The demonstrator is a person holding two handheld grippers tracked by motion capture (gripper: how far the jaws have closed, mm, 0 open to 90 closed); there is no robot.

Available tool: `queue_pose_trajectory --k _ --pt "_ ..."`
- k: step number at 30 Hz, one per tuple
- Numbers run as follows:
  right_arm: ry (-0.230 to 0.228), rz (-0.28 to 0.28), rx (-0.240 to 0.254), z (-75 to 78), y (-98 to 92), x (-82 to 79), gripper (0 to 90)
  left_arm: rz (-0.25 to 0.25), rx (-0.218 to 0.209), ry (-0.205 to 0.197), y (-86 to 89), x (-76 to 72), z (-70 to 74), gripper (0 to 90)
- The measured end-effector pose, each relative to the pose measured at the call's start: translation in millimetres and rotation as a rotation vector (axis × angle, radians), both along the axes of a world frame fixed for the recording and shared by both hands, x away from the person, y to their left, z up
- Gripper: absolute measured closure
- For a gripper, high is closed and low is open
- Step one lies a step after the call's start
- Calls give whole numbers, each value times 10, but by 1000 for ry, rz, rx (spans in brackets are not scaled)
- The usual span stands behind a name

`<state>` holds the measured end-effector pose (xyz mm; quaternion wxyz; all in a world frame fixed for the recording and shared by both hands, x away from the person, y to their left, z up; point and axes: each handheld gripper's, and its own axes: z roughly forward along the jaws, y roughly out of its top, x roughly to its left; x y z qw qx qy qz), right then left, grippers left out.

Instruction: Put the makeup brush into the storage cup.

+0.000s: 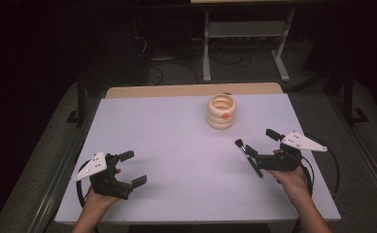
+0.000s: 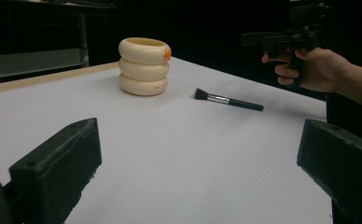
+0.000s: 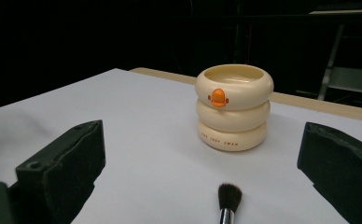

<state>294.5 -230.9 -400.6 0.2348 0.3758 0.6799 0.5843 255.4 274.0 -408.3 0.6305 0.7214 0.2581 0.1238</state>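
Note:
A cream holder (image 1: 221,111) shaped like three stacked rings, with a small orange mark, stands upright at the far middle of the white table (image 1: 167,141). A black makeup brush (image 1: 248,156) lies flat on the table, bristles toward the holder. My right gripper (image 1: 263,143) hovers open just above the brush's handle, which lies between and below its jaws without touching them. In the right gripper view the bristles (image 3: 229,196) sit low between the jaws, with the holder (image 3: 233,106) beyond. My left gripper (image 1: 133,169) is open and empty at the near left, facing the holder (image 2: 144,66) and brush (image 2: 228,100).
A wooden strip (image 1: 191,90) runs along the table's far edge. Behind it stands a light metal frame (image 1: 245,34) with cables on the dark floor. The table's right edge lies close to my right hand (image 1: 293,182).

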Motion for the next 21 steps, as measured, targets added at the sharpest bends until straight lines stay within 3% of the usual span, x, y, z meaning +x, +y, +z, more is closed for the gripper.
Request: queue_pose_trajectory --k 21 --pt "4 -3 16 14 51 152 4 -6 -8 4 -4 9 -7 0"
